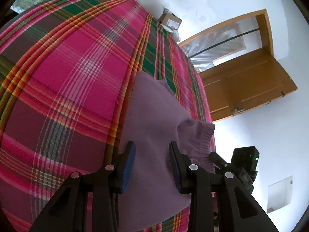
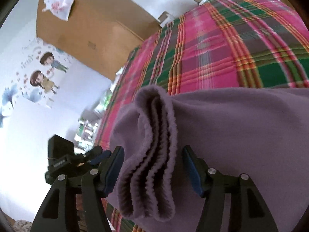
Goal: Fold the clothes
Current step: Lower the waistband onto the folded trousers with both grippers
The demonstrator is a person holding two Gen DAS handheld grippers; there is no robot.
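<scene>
On the left, the left gripper (image 1: 152,150) is being held low over a purple fleece garment (image 1: 154,127), with its jaws standing apart and nothing being pinched between them. The garment is lying folded on a plaid bedcover (image 1: 63,73) of pink, green and orange, near the cover's edge. Just right of the gripper's right finger, a ribbed cuff or hem (image 1: 202,135) of the garment is being shown bunched upward. Farther right in this view, the body of the other tool is being seen beside the garment, and beyond the bed a wooden door (image 1: 245,85) is standing open against a white wall. Small cardboard boxes (image 1: 170,20) are lying at the far end of the bed.

In the right wrist view, a large cardboard box (image 2: 87,27) is being seen at the far left, with a cartoon wall sticker (image 2: 44,71) below it. The right gripper (image 2: 153,154) is being held with its jaws wide, one on each side of the garment's stacked folded edges (image 2: 152,135); the layers are lying between the fingers, and whether either pad is touching them cannot be told. To the right, the smooth body of the fleece is spreading across the plaid cover.
</scene>
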